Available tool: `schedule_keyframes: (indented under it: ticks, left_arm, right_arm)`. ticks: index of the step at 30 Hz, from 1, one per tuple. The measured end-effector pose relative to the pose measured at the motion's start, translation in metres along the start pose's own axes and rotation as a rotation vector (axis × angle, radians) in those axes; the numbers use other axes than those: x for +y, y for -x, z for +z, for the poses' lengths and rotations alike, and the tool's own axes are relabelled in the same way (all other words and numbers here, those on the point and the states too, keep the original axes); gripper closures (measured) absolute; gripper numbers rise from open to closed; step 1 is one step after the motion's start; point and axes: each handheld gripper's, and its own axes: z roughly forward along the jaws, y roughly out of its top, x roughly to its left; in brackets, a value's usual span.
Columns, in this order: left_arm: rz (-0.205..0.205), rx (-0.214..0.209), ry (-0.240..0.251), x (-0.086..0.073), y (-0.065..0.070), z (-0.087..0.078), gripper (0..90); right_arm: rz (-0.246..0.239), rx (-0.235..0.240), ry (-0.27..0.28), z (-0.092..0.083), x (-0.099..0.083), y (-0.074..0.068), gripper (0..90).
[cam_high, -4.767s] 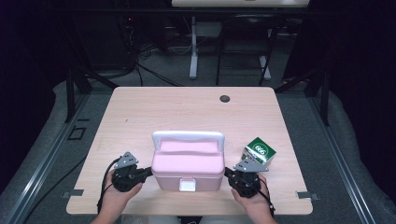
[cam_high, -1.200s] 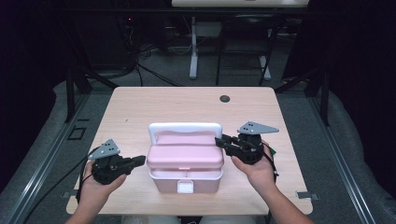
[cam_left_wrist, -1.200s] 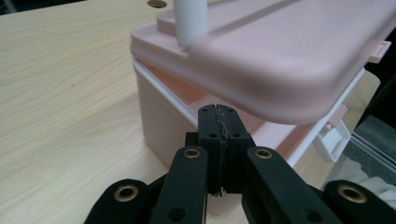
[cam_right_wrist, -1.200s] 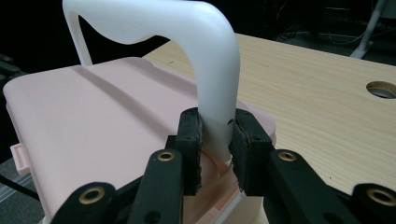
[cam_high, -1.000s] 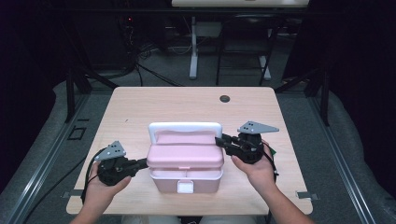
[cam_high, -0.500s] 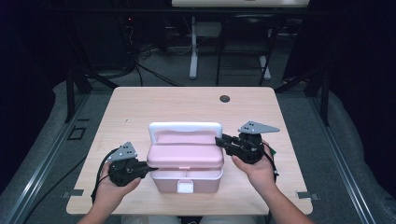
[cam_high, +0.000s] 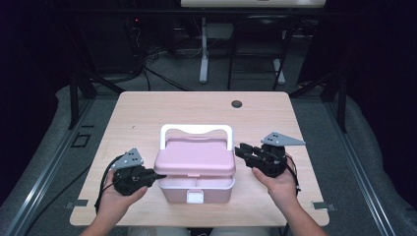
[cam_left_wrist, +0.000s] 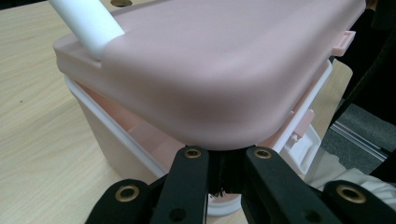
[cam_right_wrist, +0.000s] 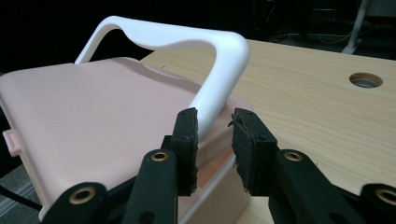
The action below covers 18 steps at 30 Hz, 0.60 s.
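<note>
we see a pink box point(cam_high: 195, 172) sitting at the near middle of the wooden table point(cam_high: 147, 113), toward the six o'clock edge in the high view. its pink lid point(cam_high: 195, 158) is lifted a little at the front, so a gap shows between it and the white rim of the base, and a white latch point(cam_high: 195, 197) hangs on the front face. the white handle point(cam_high: 195, 132) stands up at the twelve o'clock side of the lid.

our left gripper point(cam_high: 153, 175) comes in from nine o'clock of the box. its jaws are clenched together, with nothing between them, and their tips sit right under the lid's left edge; in the left gripper view the closed jaws meet the underside of that lid point(cam_left_wrist: 210, 70), with the box's inner dividers dimly visible in the gap.

our right gripper point(cam_high: 241, 150) reaches in from three o'clock. in the right gripper view point(cam_right_wrist: 215, 135) its jaws stand on either side of the handle's right post point(cam_right_wrist: 212, 93); they have just been easing apart, and we cannot tell whether the pads press on the post.

a small dark round grommet point(cam_high: 237, 103) lies well apart, near the far edge at about one o'clock of the box.
</note>
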Motion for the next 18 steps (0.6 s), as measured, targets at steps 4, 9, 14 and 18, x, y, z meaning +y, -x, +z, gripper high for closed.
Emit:
schedule_keyframes:
  ticks: [4,9,14,18]
  left_arm:
    - [0.003,0.007,0.012,0.006,-0.001,-0.002,89.6]
    - [0.000,0.011,0.030,0.017,-0.003,-0.005,89.7]
    - [-0.002,0.018,0.049,0.034,-0.009,-0.008,89.6]
    - [0.002,0.028,0.052,0.042,-0.011,-0.009,89.7]
  right_arm:
    - [0.004,-0.009,0.014,-0.007,-0.007,0.001,75.0]
    - [0.007,-0.016,0.012,-0.011,-0.020,-0.002,80.0]
    - [-0.029,-0.005,-0.013,-0.006,-0.032,-0.013,84.7]
    - [-0.050,0.004,-0.026,0.000,-0.037,-0.020,85.3]
